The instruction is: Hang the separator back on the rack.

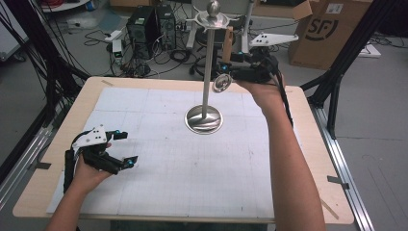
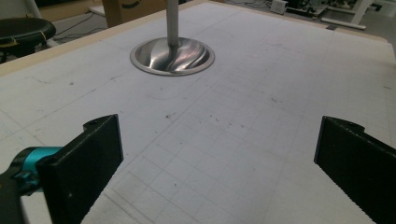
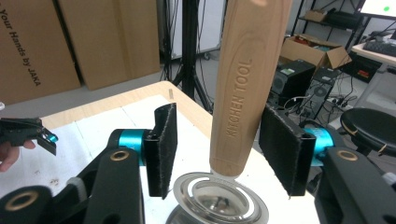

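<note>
A kitchen tool with a wooden handle (image 3: 243,88) stamped "KITCHEN TOOL" hangs upright from the top of a metal stand (image 1: 208,57), its round metal head (image 3: 217,200) at the bottom. My right gripper (image 3: 219,140) is open, and the handle stands between its pads. A clear gap shows beside the left pad (image 3: 163,149), and the right pad sits close to the wood. In the high view my right gripper (image 1: 231,67) is raised by the pole, level with the tool's head (image 1: 222,83). My left gripper (image 1: 126,148) rests low over the mat at the left, open and empty.
The stand's round base (image 2: 172,56) sits on the white gridded mat (image 1: 168,159), beyond my left gripper (image 2: 219,154). The mat lies on a wooden table (image 1: 86,91). Cardboard boxes (image 1: 327,29), computer cases and cables lie on the floor beyond it.
</note>
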`<state>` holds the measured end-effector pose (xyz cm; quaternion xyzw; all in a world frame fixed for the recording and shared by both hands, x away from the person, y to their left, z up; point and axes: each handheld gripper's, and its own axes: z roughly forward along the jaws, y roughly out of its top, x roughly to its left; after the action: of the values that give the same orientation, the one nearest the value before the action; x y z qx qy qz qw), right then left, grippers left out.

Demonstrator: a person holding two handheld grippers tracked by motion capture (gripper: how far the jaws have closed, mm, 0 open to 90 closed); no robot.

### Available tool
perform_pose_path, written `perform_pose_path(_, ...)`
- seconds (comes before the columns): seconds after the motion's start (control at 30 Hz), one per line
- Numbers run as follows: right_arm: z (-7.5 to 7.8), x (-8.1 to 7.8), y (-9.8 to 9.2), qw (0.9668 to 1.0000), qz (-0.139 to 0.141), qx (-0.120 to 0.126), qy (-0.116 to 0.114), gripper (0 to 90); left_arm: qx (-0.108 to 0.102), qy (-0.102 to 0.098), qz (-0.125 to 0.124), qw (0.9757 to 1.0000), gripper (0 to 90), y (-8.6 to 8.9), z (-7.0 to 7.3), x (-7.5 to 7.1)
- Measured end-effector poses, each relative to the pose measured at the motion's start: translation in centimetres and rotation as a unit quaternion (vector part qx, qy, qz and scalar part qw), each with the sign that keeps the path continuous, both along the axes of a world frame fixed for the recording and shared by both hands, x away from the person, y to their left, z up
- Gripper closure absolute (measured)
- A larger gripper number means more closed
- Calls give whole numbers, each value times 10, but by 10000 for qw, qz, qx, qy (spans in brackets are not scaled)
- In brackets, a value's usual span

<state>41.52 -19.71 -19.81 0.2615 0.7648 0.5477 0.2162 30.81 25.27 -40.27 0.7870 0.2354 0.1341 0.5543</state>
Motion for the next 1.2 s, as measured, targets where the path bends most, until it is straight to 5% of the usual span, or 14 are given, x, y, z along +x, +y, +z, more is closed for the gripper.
perform_pose_path(0.4,2,-17,-19,10000,-18,3,-98,440,10,-15,1,10000,18,0,1,-1)
perform_pose_path(1.2,-24,-54,-55,9996,248,-89,-111,355,7,6,-15,10000,18,-1,0,-1)
